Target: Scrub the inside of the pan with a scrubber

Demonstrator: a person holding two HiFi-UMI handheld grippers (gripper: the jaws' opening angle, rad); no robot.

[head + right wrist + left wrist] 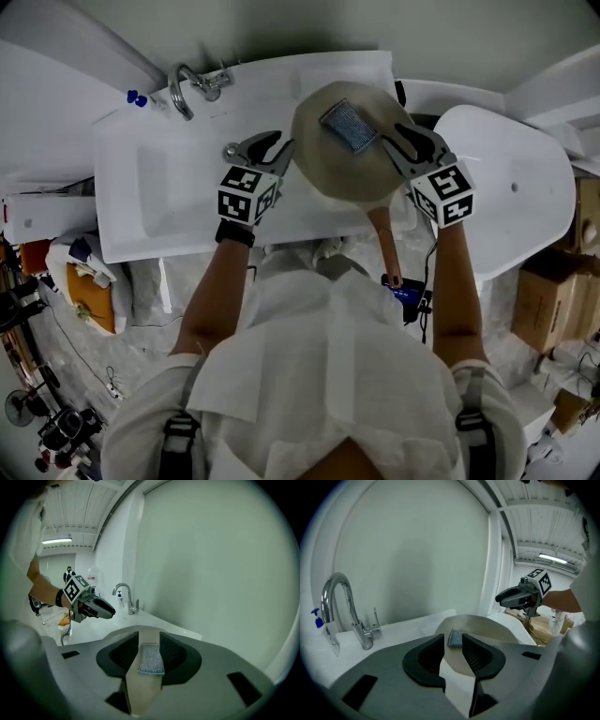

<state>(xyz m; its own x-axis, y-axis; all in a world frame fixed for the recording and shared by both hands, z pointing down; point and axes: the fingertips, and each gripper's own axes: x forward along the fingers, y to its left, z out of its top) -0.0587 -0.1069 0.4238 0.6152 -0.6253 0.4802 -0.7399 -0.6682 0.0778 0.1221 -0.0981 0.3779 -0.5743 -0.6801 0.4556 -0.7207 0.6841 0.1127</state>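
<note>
A round pan (330, 167) with a pale inside and a wooden handle (384, 246) sits on the white counter beside the sink. A grey-blue scrubber (349, 127) lies loose inside it, toward the far side. My left gripper (272, 147) is at the pan's left rim and my right gripper (405, 139) at its right rim, both open and holding nothing. In the left gripper view the scrubber (455, 638) shows beyond the parted jaws, with the pan (492, 626) around it. In the right gripper view the scrubber (151, 659) lies in the gap, with no pad touching it.
A white sink basin (141, 192) with a chrome faucet (183, 89) lies left of the pan, a blue-topped dispenser (136, 97) behind it. A large white rounded surface (511, 178) stands at the right, with cardboard boxes (548, 300) beyond. A wall runs close behind the counter.
</note>
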